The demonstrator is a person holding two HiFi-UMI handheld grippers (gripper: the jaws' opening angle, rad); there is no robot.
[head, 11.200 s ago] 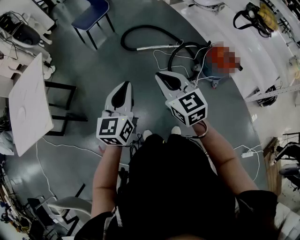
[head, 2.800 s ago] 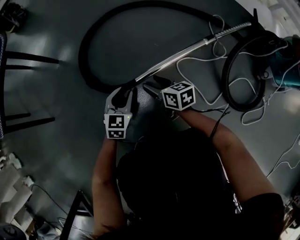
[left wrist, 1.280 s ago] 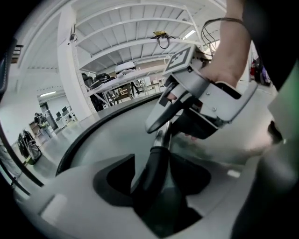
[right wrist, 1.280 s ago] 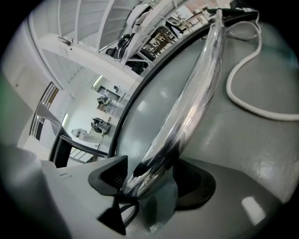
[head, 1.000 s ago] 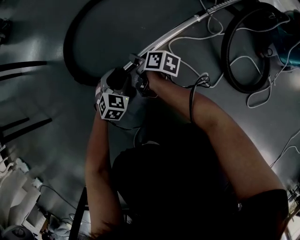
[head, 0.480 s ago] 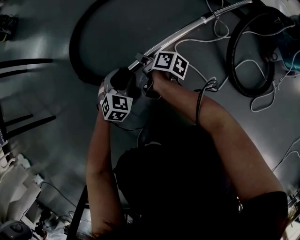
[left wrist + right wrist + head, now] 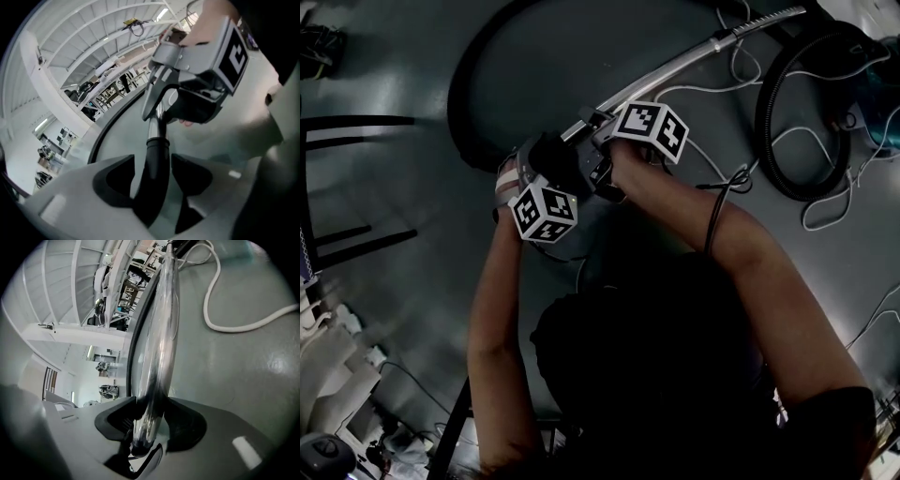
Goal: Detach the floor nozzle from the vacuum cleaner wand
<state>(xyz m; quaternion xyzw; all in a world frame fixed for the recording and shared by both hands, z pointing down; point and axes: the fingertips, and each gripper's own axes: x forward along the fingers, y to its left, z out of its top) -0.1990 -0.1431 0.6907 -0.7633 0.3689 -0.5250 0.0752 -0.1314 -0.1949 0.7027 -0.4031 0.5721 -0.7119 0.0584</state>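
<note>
Head view: bunched together at the near end of the wand (image 7: 675, 70), left gripper (image 7: 551, 157) just beside right gripper (image 7: 598, 131) | Left gripper view: just widened at the jaws, loosely straddling the black nozzle neck (image 7: 154, 173), wand beyond the tips | Right gripper view: just narrowed, jaws pinching the wand, its length running on ahead.

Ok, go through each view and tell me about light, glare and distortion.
Head view: dim overall, the person's torso near black, soft sheen on the floor. Left gripper view: strong fisheye, black corners, ceiling washed out, nozzle neck soft up close. Right gripper view: chrome wand bowed by the lens, streaked with glare.
</note>
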